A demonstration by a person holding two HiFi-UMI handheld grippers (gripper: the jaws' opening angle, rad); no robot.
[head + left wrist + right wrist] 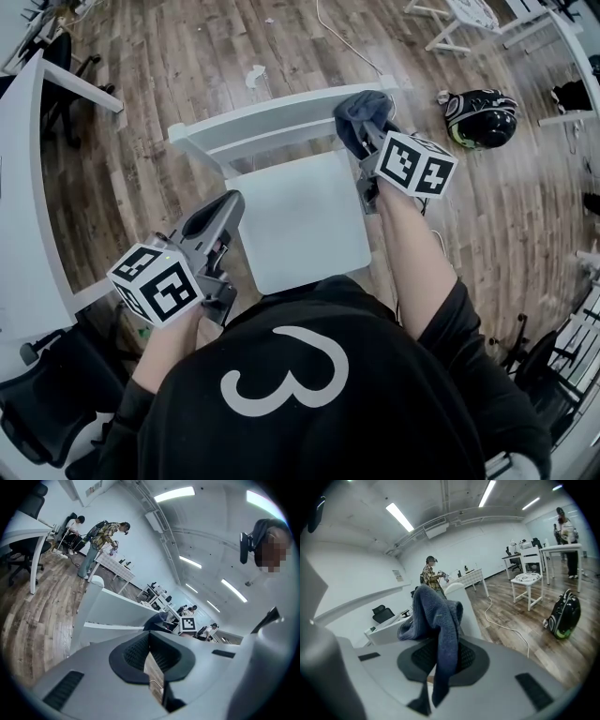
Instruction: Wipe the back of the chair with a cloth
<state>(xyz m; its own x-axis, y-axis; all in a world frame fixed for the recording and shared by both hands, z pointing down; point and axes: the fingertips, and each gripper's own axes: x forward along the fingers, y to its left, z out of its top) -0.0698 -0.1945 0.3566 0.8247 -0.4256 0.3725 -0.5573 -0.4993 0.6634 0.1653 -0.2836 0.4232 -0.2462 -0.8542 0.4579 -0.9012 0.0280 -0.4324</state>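
In the head view, a white wooden chair (pixel 300 220) stands on the plank floor (pixel 187 56) just in front of the person. Its back runs slantwise across the top of the picture. The right gripper (pixel 373 142) is at the right end of the top rail and holds a bunched dark blue cloth (pixel 361 114) that lies over that rail end. The left gripper (pixel 223 214) hangs low beside the seat's left edge, off the chair. A black and green bag (pixel 480 117) lies on the floor to the right. A white table (pixel 23 187) runs along the left.

In the left gripper view, the jaws of the left gripper (pixel 149 641) meet at their tips with nothing between them. Beyond them is the chair back (pixel 117 611), with the cloth (pixel 157 620) at its far end.

In the right gripper view, the right gripper (pixel 440 654) has its jaws clamped on the cloth (pixel 436 618). The cloth rises in a fold above the pads, and one tail hangs down between them. The bag (pixel 565 613) and a white cable (pixel 501 623) lie on the floor at the right.
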